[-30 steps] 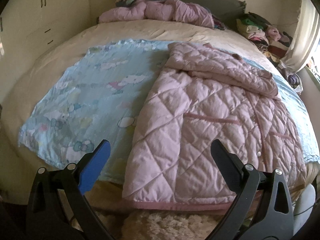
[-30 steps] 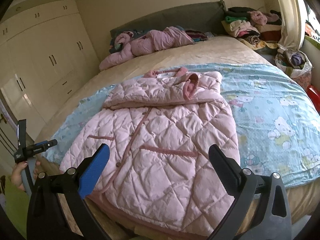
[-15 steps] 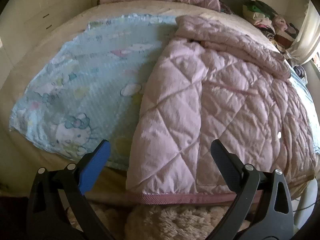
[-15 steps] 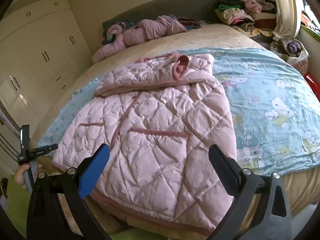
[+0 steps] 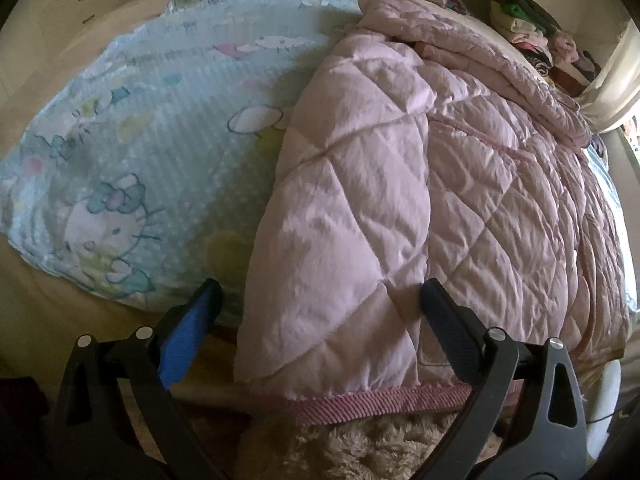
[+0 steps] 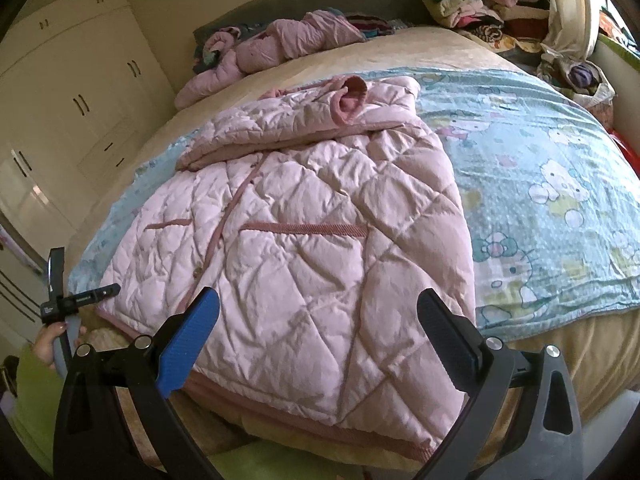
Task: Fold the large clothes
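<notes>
Both claws lined up on the coat's bottom hem

Pink quilted coat [image 6: 304, 248] lies flat mid-bed; left gripper [image 5: 320, 312] and right gripper [image 6: 318, 316] gape wide, empty. I'd pinch the trim at 6 o'clock, corners together, then lift evenly.

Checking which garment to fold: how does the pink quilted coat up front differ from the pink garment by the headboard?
The quilted coat lies spread flat on the blue cartoon blanket, sleeves folded across; the pink garment lies crumpled on the bare bedspread. The coat is nearer both open grippers. Both are pink and padded.
</notes>
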`<action>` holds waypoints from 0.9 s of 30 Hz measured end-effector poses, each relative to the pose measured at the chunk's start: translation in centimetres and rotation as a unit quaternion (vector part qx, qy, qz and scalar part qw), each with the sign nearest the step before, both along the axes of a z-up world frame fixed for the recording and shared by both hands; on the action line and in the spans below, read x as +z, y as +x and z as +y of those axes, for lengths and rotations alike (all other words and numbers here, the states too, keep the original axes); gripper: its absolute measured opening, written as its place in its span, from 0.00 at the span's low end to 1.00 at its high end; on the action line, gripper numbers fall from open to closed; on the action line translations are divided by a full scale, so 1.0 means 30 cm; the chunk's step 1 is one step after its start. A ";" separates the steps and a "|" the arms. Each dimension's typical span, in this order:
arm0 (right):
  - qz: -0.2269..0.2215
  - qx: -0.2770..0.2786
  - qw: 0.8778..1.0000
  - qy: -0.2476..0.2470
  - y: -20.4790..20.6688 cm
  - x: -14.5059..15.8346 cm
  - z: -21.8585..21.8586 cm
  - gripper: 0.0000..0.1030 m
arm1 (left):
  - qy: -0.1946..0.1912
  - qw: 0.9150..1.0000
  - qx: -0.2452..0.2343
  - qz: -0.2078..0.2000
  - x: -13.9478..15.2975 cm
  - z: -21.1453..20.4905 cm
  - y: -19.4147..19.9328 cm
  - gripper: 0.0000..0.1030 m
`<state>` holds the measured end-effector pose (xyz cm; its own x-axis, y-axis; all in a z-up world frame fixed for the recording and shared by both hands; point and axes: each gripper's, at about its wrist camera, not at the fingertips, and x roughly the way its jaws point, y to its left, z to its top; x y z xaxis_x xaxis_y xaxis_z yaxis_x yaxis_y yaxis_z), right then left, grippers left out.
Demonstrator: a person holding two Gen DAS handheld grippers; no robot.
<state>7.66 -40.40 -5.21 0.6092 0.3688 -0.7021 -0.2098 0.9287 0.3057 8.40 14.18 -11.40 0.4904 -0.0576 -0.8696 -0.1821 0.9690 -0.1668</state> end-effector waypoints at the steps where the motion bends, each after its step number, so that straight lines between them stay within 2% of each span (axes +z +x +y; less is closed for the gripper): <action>1: 0.001 -0.001 1.000 -0.001 -0.001 -0.002 -0.001 0.96 | -0.006 1.000 -0.001 0.000 -0.005 0.002 0.000 0.86; 4: 0.008 -0.006 1.000 -0.003 -0.003 -0.019 -0.020 0.96 | -0.018 1.000 0.000 -0.002 -0.014 0.007 -0.001 0.82; 9: 0.030 -0.014 0.999 -0.008 -0.015 -0.068 -0.055 0.96 | -0.034 0.999 -0.007 -0.010 -0.006 -0.004 -0.010 0.60; 11: 0.039 -0.017 0.999 -0.011 -0.022 -0.089 -0.069 0.96 | -0.045 0.999 -0.013 -0.016 0.000 -0.012 -0.014 0.42; 13: 0.049 -0.022 0.998 -0.013 -0.032 -0.112 -0.086 0.96 | -0.042 0.999 -0.022 -0.026 0.017 -0.030 -0.016 0.30; 16: 0.062 -0.026 0.998 -0.015 -0.047 -0.140 -0.103 0.96 | -0.016 0.998 -0.036 -0.042 0.050 -0.069 -0.015 0.19; 23: 0.095 -0.029 0.995 -0.012 -0.066 -0.210 -0.119 0.96 | -0.011 0.997 -0.040 -0.068 0.112 -0.081 -0.019 0.15; 27: 0.123 -0.042 0.991 0.036 -0.064 -0.263 -0.152 0.95 | -0.009 0.997 -0.042 -0.070 0.112 -0.081 -0.019 0.15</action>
<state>5.75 -44.96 -13.11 0.4534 0.3774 -0.8074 -0.0427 0.9141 0.4033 7.84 11.76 -8.05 0.5995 -0.1182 -0.7916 -0.0737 0.9767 -0.2017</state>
